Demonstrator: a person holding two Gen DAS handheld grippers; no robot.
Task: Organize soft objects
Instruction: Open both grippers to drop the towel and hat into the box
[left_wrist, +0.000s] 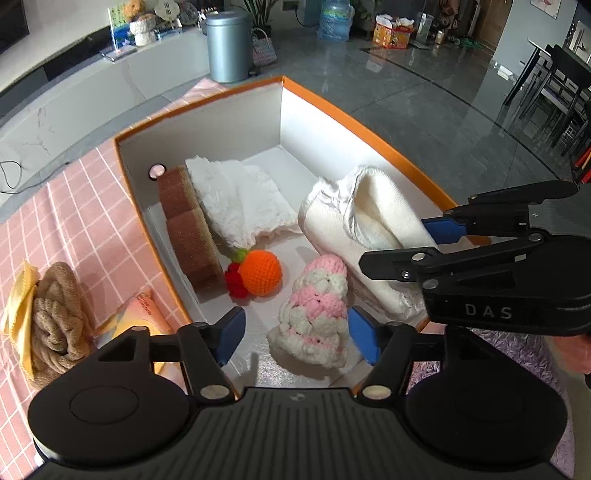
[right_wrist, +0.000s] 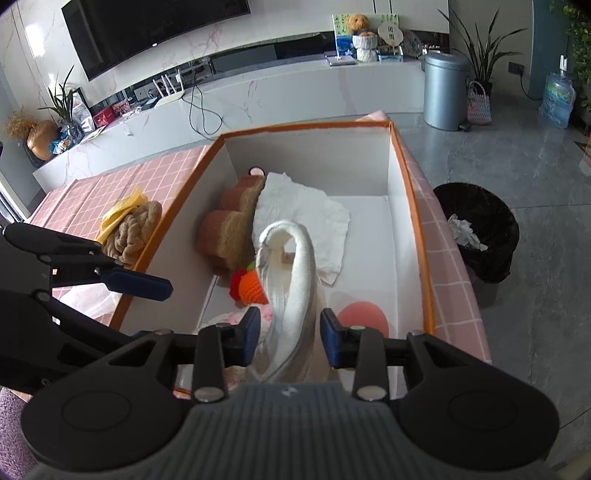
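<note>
Left wrist view: the left gripper (left_wrist: 295, 332) hangs low in the frame with its jaws wide apart, clamped on nothing. The pink-and-white crochet piece (left_wrist: 317, 314) lies on the box floor between its blue pads (left_wrist: 231, 338), nearer the right-hand pad, though whether it touches that pad cannot be told. The orange-rimmed box (left_wrist: 207, 94) fills the middle of the frame. Inside it, brown sponges (left_wrist: 188, 225) sit along the left wall, a fluffy white cloth (left_wrist: 240, 199) beside them, and a crochet orange (left_wrist: 260, 273) at centre. A cream rolled towel (left_wrist: 369, 225) lies at right, where the right gripper (left_wrist: 399, 247) reaches in. At lower left, outside the box on the pink checked tablecloth (left_wrist: 74, 206), a tan braided cloth (left_wrist: 55, 317) lies on a yellow one (left_wrist: 20, 295).

Right wrist view: the right gripper (right_wrist: 288, 334) sits low at centre, jaws parted, with the towel (right_wrist: 291, 280) standing up between the pads but not pinched. A pink round pad (right_wrist: 364, 319) lies on the floor just right of it.

Risks, as I judge them: the towel stands in a loose arch and could slump over the orange or unroll. The two grippers work close together and could knock each other. The tan cloth could also drag the yellow one along when lifted
</note>
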